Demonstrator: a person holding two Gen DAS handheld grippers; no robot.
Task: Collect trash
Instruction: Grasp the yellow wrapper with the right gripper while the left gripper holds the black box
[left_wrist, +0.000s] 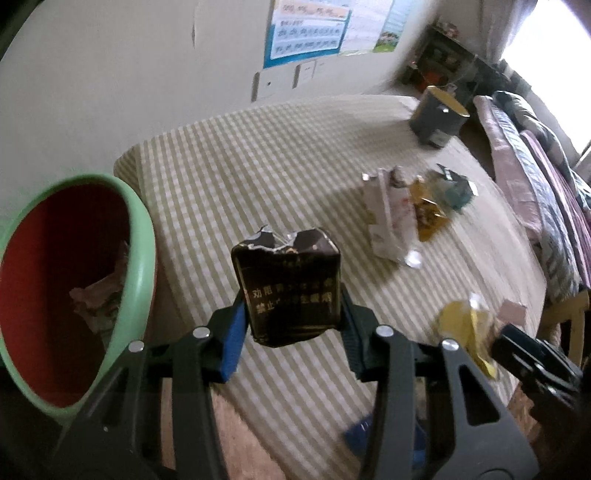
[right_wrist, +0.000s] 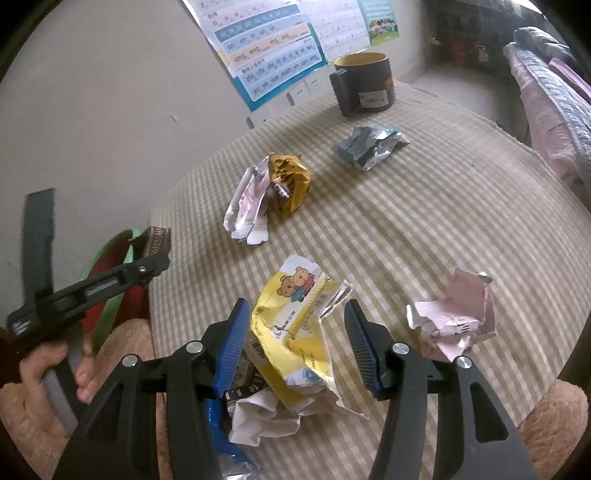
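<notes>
The left hand-held gripper (left_wrist: 291, 314) pinches a dark torn packet (left_wrist: 290, 286) above the striped worktop (left_wrist: 258, 155), beside the green-rimmed bin (left_wrist: 142, 266); clear the rim before letting go. The right hand-held gripper (right_wrist: 295, 343), spread, straddles a yellow wrapper (right_wrist: 295, 332).

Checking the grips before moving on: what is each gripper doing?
Left gripper: shut on the dark carton.
Right gripper: open around the yellow wrapper.

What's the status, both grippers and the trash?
Left gripper shut on dark torn packet, beside green bin. Right gripper open around yellow wrapper, not clamped. More wrappers loose on checked cloth; nothing blocking.
</notes>
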